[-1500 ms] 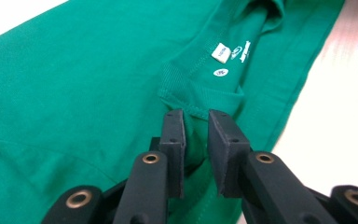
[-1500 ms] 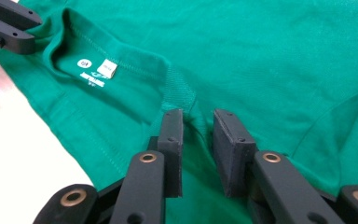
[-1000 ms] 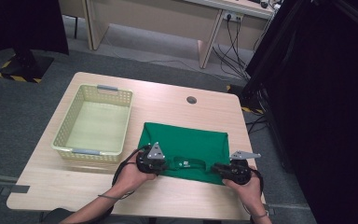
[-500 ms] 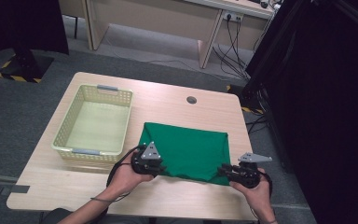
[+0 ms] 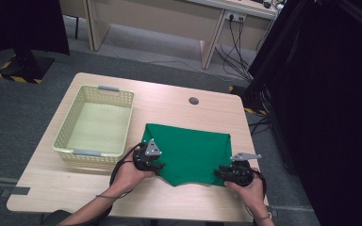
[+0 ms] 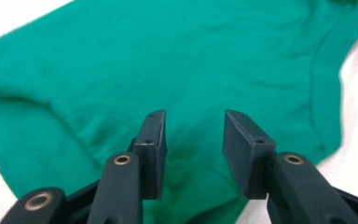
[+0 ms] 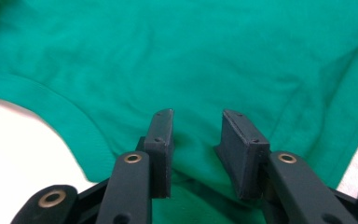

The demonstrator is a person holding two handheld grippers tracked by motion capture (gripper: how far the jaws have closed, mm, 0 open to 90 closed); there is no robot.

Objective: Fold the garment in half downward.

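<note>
Green garment [image 5: 191,150] lies flat on the desk [image 5: 169,106], just right of the yellow basket [image 5: 96,122], its long axis running side to side across the near half. Left gripper [image 5: 156,165] sits at the near-left corner, right gripper [image 5: 222,173] at the near-right corner, so each hand has its own end and neither is nearer the middle. Both sets of jaws have just been opening: in the left gripper view [image 6: 193,149] and the right gripper view [image 7: 196,149] they stand partly apart, cloth lying in the gap but the pads off it, as far as the angle lets me judge. The fabric stretches away ahead of both, near hem right under the jaws.
</note>
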